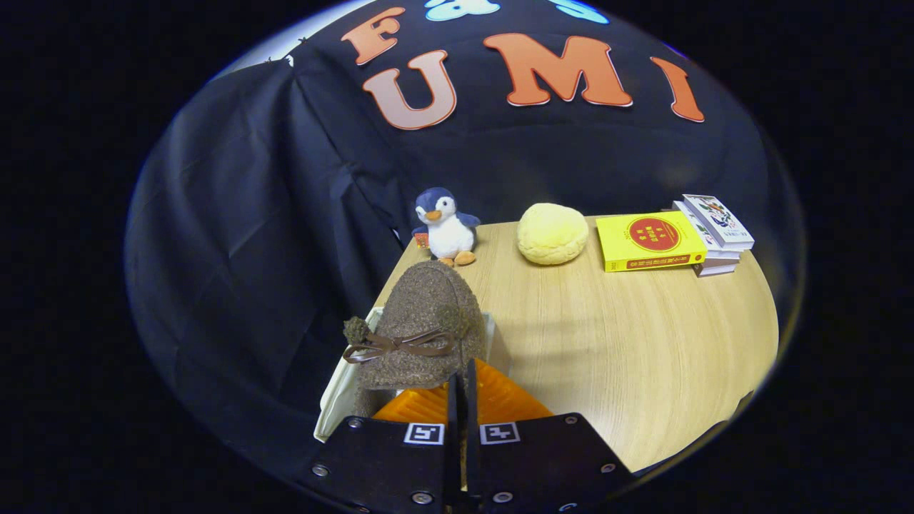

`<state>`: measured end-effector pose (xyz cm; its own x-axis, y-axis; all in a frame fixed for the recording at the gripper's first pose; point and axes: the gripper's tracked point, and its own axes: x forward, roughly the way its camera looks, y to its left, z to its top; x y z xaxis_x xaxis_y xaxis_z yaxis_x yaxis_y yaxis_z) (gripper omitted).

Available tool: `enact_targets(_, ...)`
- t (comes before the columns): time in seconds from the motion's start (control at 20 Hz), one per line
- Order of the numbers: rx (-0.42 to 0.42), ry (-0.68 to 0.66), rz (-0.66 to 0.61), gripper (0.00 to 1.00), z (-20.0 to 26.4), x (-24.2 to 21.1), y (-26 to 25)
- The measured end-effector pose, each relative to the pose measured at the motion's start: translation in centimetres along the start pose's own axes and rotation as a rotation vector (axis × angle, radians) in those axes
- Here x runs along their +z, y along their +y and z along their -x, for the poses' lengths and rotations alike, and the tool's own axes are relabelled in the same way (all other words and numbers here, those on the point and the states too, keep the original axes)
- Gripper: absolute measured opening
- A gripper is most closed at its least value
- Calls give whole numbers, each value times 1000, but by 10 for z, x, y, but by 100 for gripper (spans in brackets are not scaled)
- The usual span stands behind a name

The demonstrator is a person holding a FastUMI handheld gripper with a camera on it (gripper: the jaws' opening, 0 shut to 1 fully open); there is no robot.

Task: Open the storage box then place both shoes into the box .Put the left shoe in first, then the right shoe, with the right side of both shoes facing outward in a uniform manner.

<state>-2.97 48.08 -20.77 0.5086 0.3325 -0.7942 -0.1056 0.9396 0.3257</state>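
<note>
A: The shoe [421, 332] hangs toe-up over the box [341, 389], the claw [461, 382] pinched nearly closed on its rim.

B: Lower it gently (right side outward), clear of the penguin [444, 227] on the table [643, 343].

Gripper [462, 385] is showing a wide black two-part body w/ silver screws along its near edges, a square black-and-white marker tag on each half, and two thin fingers [452, 407] lying pressed close together, running fwd from the middle seam.
</note>
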Motion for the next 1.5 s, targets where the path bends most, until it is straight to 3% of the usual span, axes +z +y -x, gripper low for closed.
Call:
enact_targets(0.5,-101,137,23,5,-26,-57,13)
enact_targets(0.75,-131,184,31,14,-30,-68,6)
enact_targets(0.9,-87,216,43,27,-25,-70,13)
enact_targets(1.25,25,94,72,52,6,-24,11)
enact_targets(1.35,45,41,81,62,17,-7,1)
enact_targets(1.5,41,-42,98,93,33,16,-27)
